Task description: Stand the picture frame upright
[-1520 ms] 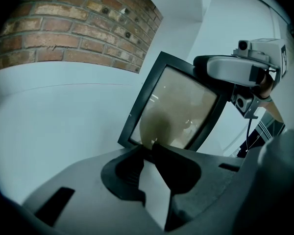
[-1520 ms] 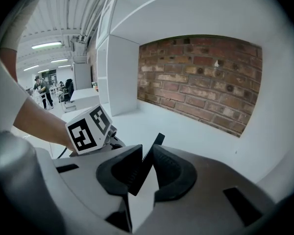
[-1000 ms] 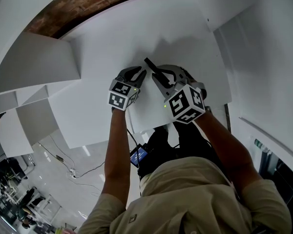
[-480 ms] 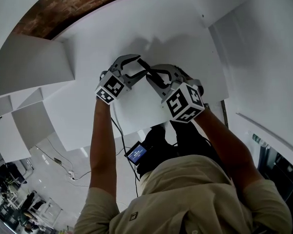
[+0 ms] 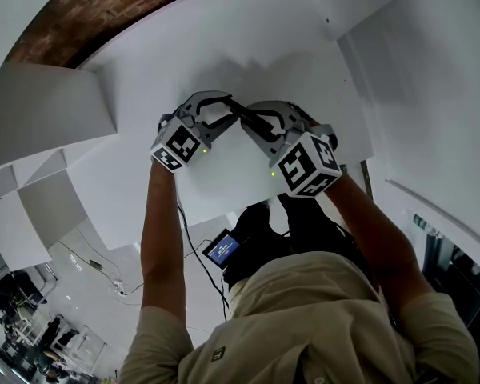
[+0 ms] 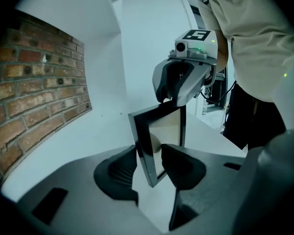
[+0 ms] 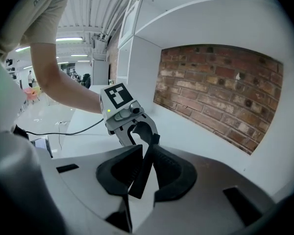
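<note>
White tabletop under me, and over it the picture frame sits tilted between my two grippers. My right gripper is clamped on one edge of the frame. My left gripper has just sprung wide and eased in a touch, its jaws apart with the frame's low corner between them.

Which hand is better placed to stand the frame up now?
Right. The right gripper is clamped on the frame, so it controls the tilt. On the left gripper the jaws, just closing slightly, stand apart around the frame, not gripping.
</note>
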The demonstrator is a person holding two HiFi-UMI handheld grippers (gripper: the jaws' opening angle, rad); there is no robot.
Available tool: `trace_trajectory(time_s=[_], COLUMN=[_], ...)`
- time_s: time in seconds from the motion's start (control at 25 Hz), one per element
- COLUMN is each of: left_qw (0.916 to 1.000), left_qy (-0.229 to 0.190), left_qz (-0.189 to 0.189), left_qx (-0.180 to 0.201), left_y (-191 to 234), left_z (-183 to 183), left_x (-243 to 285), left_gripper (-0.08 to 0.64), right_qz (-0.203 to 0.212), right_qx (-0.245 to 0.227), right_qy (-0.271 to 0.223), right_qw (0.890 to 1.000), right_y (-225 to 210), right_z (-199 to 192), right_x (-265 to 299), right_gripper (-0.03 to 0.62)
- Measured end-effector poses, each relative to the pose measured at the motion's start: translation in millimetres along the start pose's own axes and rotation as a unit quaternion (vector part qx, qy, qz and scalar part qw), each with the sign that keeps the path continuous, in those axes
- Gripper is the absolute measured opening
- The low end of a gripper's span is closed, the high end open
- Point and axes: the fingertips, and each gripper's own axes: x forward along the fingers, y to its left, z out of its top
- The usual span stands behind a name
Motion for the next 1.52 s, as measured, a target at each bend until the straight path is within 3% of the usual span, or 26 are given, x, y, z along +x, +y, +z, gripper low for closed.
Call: trace_trajectory(time_s=[0.08, 0.28, 0.44, 0.6, 0.76, 1.04, 1.32, 1.52], left_qw=[0.9999, 0.9992, 0.9986, 0.998, 0.9975, 0.9942, 0.985, 0.9836], left_qy=[-0.003, -0.011, -0.01, -0.01, -0.002, 0.005, -0.001, -0.002], left_qz=[0.012, 0.038, 0.051, 0.059, 0.068, 0.102, 0.152, 0.155], left_qx=[0.001, -0.008, -0.012, -0.019, -0.018, -0.031, -0.082, -0.091], left_y=[-2.9, -11.4, -18.1, -23.1, -32.2, -42.9, -27.9, -20.4], left_z=[0.2, -0.2, -3.9, -6.4, -8.3, -10.5, -10.7, -11.6], left_x=[0.3, -2.9, -4.5, -5.9, -7.6, -12.3, -16.2, -13.9], left_gripper=[0.159, 0.15, 0.143, 0.14, 0.121, 0.121, 0.121, 0.121], right_qz=[-0.003, -0.005, 0.024, 0.014, -0.019, -0.04, -0.051, -0.048], right_qx=[-0.001, 0.041, 0.047, 0.051, 0.058, 0.05, 0.082, 0.088], right_qy=[-0.008, -0.052, -0.053, 0.009, 0.02, 0.018, -0.001, 0.0], right_qw=[1.0, 0.998, 0.997, 0.999, 0.998, 0.998, 0.995, 0.995], right_y=[-2.0, -4.2, 12.2, 18.5, 7.2, -5.0, -17.1, -23.1], right_z=[-1.9, -8.8, -26.3, -62.2, -74.3, -73.4, -68.9, -67.6], right_x=[-4.2, -22.4, -31.4, -26.5, -23.8, -18.4, -6.8, -2.6], right_gripper=[0.076, 0.177, 0.207, 0.205, 0.084, 0.083, 0.084, 0.084])
